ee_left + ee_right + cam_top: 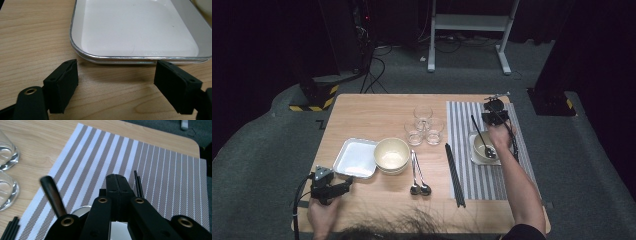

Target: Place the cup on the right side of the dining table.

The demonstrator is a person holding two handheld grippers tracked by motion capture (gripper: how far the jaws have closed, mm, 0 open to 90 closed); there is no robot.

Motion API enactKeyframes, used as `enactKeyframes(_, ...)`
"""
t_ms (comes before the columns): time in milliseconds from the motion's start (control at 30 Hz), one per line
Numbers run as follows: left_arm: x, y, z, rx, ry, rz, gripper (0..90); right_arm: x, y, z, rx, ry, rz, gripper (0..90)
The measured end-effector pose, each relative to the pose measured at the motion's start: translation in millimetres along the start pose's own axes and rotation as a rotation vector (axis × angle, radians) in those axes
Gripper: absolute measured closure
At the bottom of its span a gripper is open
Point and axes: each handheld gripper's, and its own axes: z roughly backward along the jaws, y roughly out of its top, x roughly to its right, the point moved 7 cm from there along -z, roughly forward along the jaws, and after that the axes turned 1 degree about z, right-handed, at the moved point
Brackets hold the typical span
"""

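So we've got the right gripper (496,114) up over the striped placemat (462,150), jaws clenched tight together with nothing between them. Right under that hand sits a small bowl (477,148) on the placemat, with a dark-handled spoon (482,137) lying in it, handle sticking up toward the far edge. From the right gripper view the spoon handle (53,196) pokes up just to the left of the jaws. Our left gripper (343,187) is down at the near left corner of the surface (362,107), jaws spread wide and holding nothing, pointed at the metal tray (140,32), which sits just beyond the tips without touching them.
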Motion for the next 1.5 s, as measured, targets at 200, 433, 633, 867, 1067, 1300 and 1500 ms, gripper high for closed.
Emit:
enactKeyframes(200, 0.2, 0.0, 0.0, -0.002, 0.002, -0.005, 19.6, 13.2, -5.0, -9.7, -0.032, -0.017, -0.026, 90.0)
enactKeyframes(433, 0.5, -0.1, -0.2, -0.002, 0.005, -0.011, 19.6, 25.3, -0.8, -11.7, -0.057, -0.038, -0.035, 90.0)
enactKeyframes(633, 0.4, -0.1, -0.3, -0.002, 0.007, -0.013, 19.6, 25.4, -2.2, -18.0, -0.064, -0.034, -0.046, 90.0)
enactKeyframes(867, 0.4, -0.1, -0.4, -0.003, 0.010, -0.016, 19.8, 28.8, -5.5, -24.6, -0.080, -0.035, -0.043, 89.8)
enactKeyframes(1067, 0.4, 0.0, -0.3, -0.002, 0.008, -0.012, 19.8, 34.9, -4.3, -25.7, -0.069, -0.047, -0.055, 89.9)
enactKeyframes(1300, 0.4, 0.0, -0.2, -0.002, 0.006, -0.010, 19.8, 41.6, -11.4, -31.3, -0.128, -0.069, -0.092, 89.9)
enactKeyframes(1500, 0.4, -0.1, -0.2, -0.003, 0.006, -0.011, 19.8, 44.4, -15.2, -36.9, -0.162, -0.067, -0.119, 89.9)
